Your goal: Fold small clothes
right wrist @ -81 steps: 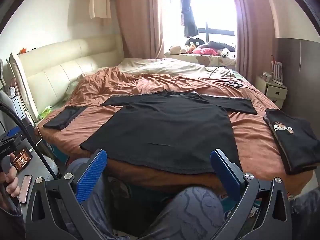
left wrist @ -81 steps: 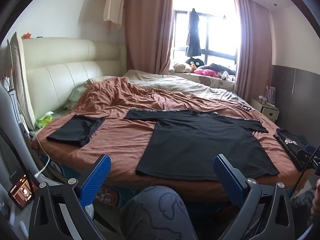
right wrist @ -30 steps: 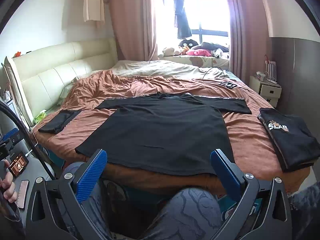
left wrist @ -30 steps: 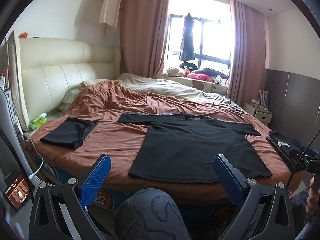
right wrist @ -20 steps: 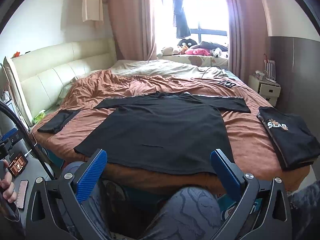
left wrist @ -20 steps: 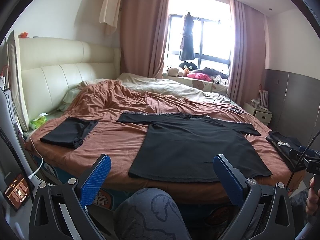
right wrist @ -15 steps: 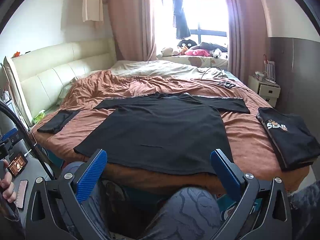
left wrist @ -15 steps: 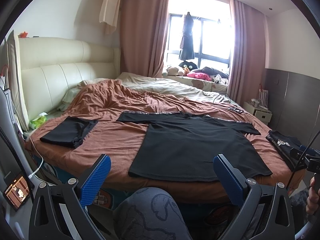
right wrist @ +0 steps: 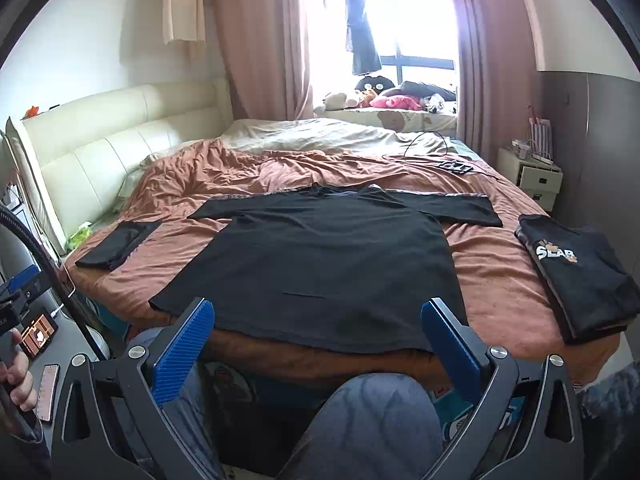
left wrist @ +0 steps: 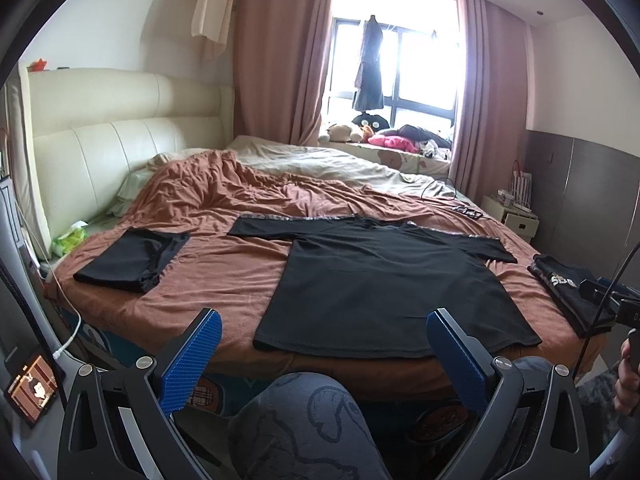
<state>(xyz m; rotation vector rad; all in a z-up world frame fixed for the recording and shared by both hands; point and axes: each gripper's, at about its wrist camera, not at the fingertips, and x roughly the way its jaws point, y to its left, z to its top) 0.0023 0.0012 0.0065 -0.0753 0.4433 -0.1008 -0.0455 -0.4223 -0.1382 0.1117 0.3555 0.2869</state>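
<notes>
The black shirt (right wrist: pixel 332 264) lies flat on the bed (right wrist: pixel 492 276), sleeves spread, collar away, its long axis running straight ahead of both grippers. The left gripper (left wrist: pixel 320 354) and right gripper (right wrist: pixel 316 346) hang short of the hem, fingers wide apart and empty, each about equally near.

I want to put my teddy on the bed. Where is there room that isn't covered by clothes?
Bare blanket lies between the spread black shirt and the small folded black piece on the left. A narrower strip runs between the shirt and the folded printed shirt on the right. The crumpled far half is also free. The middle is taken.
</notes>
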